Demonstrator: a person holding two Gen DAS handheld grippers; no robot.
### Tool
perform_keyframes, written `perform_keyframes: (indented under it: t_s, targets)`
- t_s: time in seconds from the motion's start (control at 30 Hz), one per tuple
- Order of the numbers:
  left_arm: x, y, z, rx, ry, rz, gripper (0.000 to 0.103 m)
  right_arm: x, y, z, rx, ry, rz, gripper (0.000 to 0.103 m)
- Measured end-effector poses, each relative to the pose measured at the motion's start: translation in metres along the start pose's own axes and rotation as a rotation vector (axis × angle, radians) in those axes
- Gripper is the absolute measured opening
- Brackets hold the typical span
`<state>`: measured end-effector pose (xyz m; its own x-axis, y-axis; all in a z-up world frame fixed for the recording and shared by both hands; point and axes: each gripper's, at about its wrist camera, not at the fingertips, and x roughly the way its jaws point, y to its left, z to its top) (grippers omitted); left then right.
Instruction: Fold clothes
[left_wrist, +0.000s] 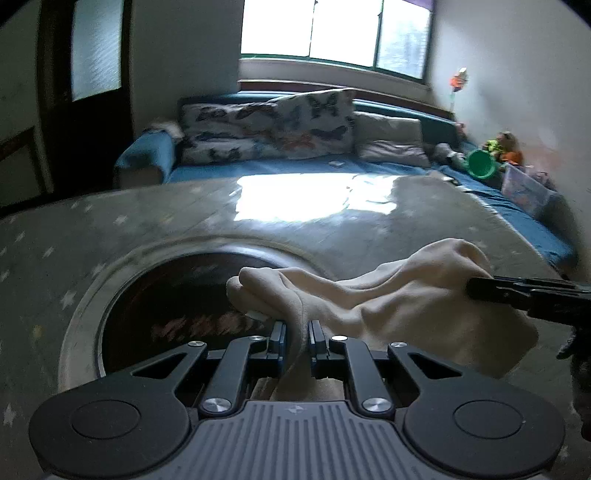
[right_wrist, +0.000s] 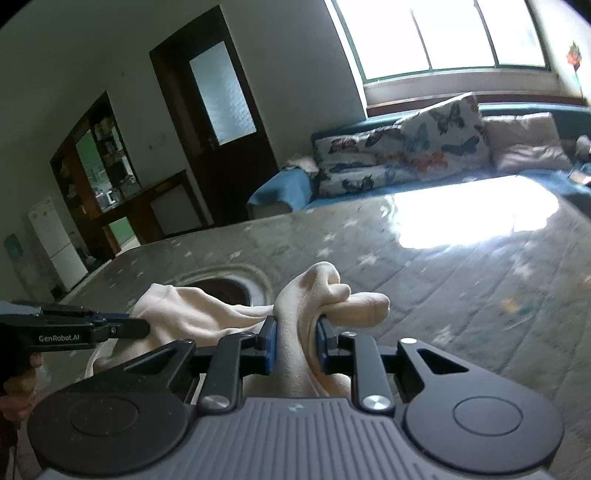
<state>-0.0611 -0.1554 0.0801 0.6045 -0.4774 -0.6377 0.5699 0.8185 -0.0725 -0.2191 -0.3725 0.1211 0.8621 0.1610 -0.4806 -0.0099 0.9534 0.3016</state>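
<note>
Gripper pads buried in cloth

Cream garment: soft matt cloth, fleecy-looking, creased where bunched. Left gripper & right gripper: matt black plastic arms w/ shiny metal pivot pins, blue pads, ribbed grey plastic body. Table cover: glossy, smooth sheet w/ pale star print, strong window glare. Round inset in table: dark & dull, w/ pale rim. Butterfly cushions: printed cloth. Door: dark wood, frosted glass pane.
</note>
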Motion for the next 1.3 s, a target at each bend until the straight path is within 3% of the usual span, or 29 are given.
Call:
perform_keyframes:
  t_s: [0.53,0.9,1.0,1.1,1.17,1.2,1.23,1.3]
  targets:
    - [0.045,-0.088,0.047,0.11,0.007,-0.117,0.013,-0.059,-0.049,0.03,-0.025,-0.096,-0.215,0.02]
    - [0.09,-0.167,0.057,0.191,0.022,-0.199,0.014,-0.097,-0.1,0.016,0.032,-0.122,-0.429,0.02]
    - [0.099,-0.178,0.049,0.232,0.031,-0.177,0.016,-0.095,-0.115,0.003,0.067,-0.081,-0.489,0.025]
    - [0.102,-0.178,0.042,0.259,0.044,-0.162,0.026,-0.095,-0.125,-0.01,0.067,-0.052,-0.548,0.032]
    - [0.1,-0.175,0.038,0.276,0.045,-0.146,0.029,-0.097,-0.124,-0.015,0.062,-0.054,-0.555,0.034]
    - [0.099,-0.172,0.037,0.284,0.046,-0.134,0.031,-0.098,-0.122,-0.015,0.056,-0.058,-0.56,0.045]
    - [0.098,-0.17,0.036,0.292,0.047,-0.122,0.034,-0.099,-0.119,-0.015,0.048,-0.065,-0.567,0.049]
    - [0.094,-0.162,0.036,0.297,0.047,-0.102,0.036,-0.097,-0.11,-0.013,0.026,-0.072,-0.556,0.049]
